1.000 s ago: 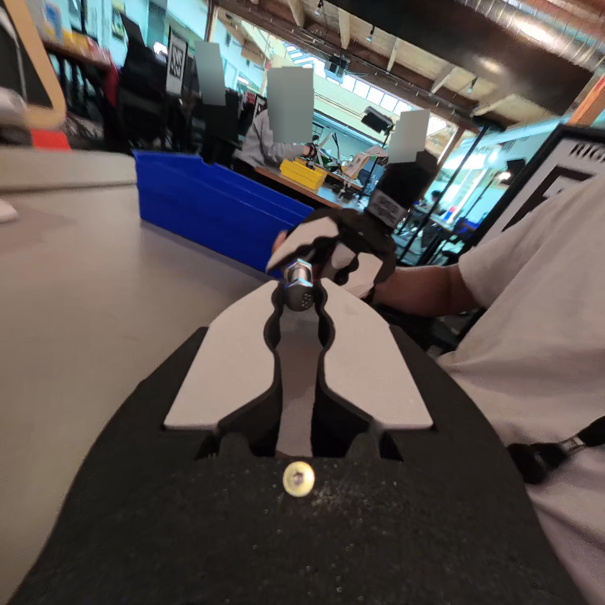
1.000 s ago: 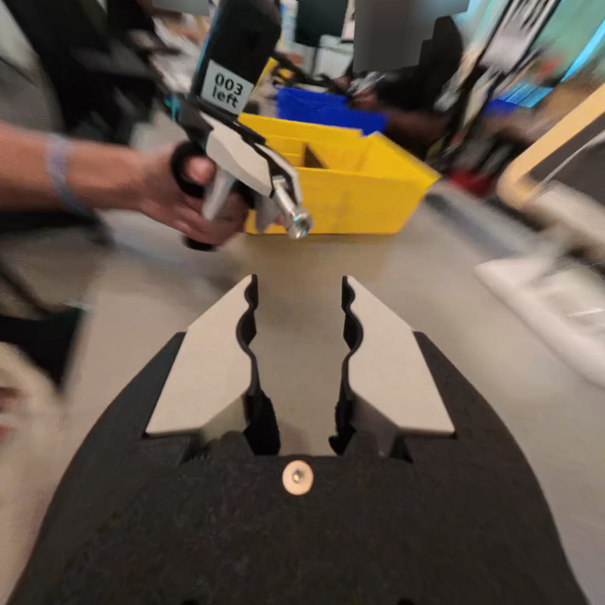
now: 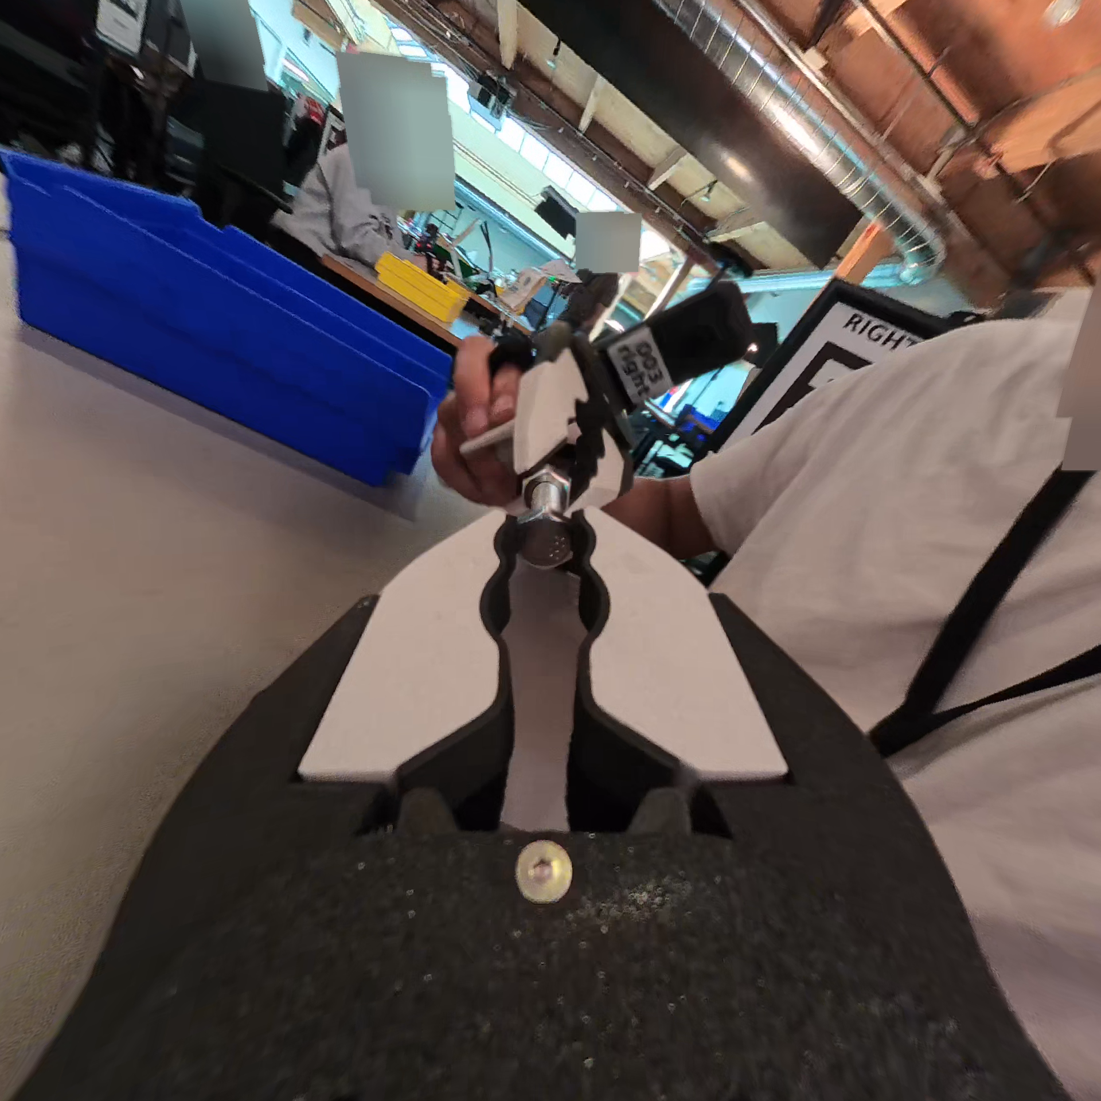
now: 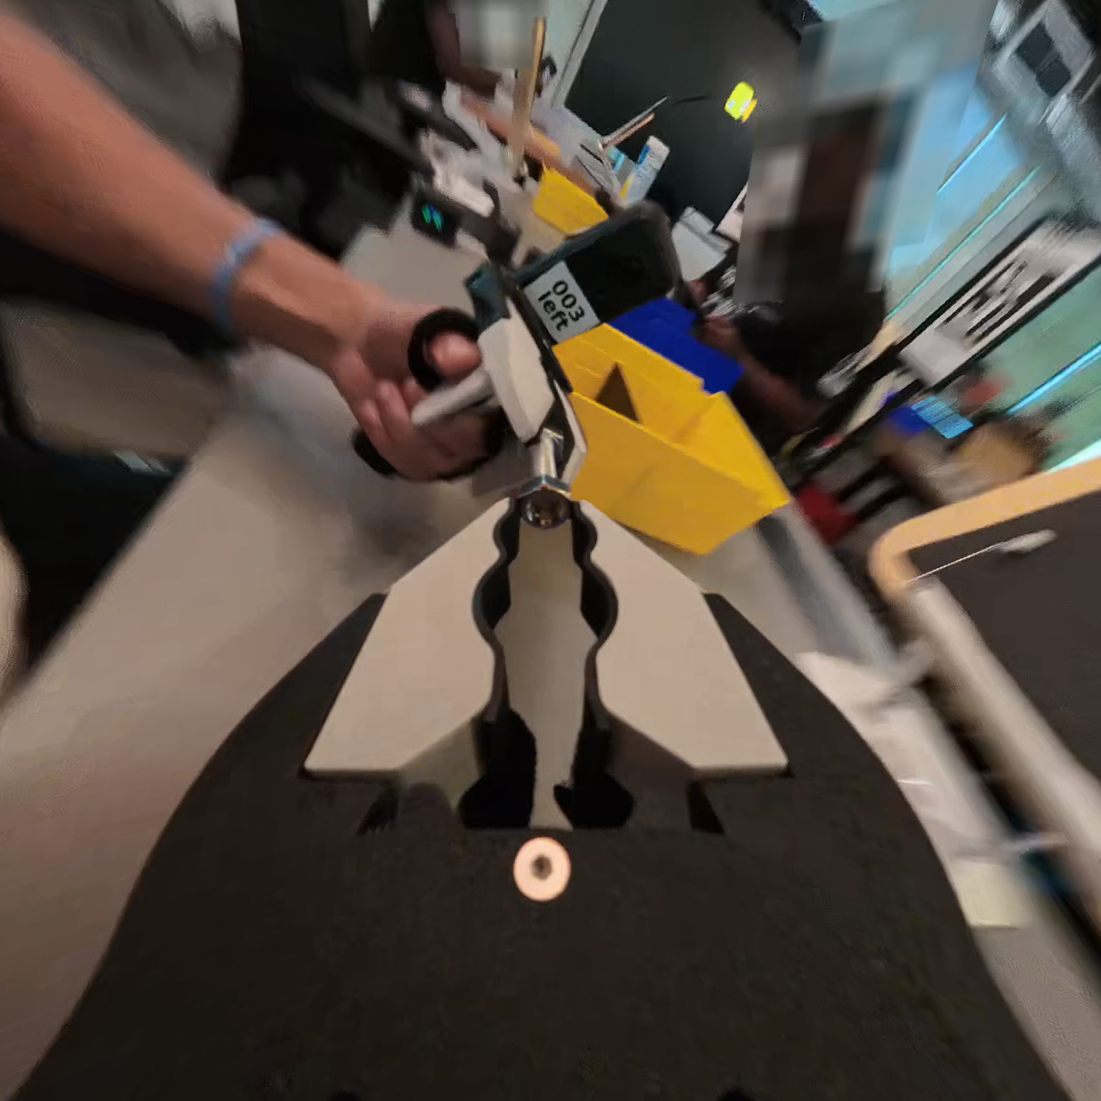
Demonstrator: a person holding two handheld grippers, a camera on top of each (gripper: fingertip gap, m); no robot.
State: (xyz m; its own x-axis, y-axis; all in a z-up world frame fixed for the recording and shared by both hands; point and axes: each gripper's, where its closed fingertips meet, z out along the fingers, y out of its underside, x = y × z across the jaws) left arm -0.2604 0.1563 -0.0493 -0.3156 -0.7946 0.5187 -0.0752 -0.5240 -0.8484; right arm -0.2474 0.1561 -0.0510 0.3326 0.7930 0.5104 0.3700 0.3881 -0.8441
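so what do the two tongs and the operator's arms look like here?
Both tongs, left and right, match: pale grey fingers with wavy black inner pads, on speckled black bodies with a brass-coloured screw. Each carries a black camera block bearing a white label. White T-shirt, black straps, blue wristband.

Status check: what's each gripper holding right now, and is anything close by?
Left gripper clamps bolt head. Right gripper grips nut on its shank. Yellow bin just behind.

Both grippers same build: black grainy body, two pale grey wedge fingers (image 3: 417,655) with wavy black inner pads, one brass-coloured screw (image 3: 543,873) centred behind the finger slots. Black camera block with a white label sticker (image 4: 560,304) on top of each. Person wears a white T-shirt (image 3: 864,506) with black straps (image 3: 983,596), blue wristband (image 4: 238,262) on the left wrist.
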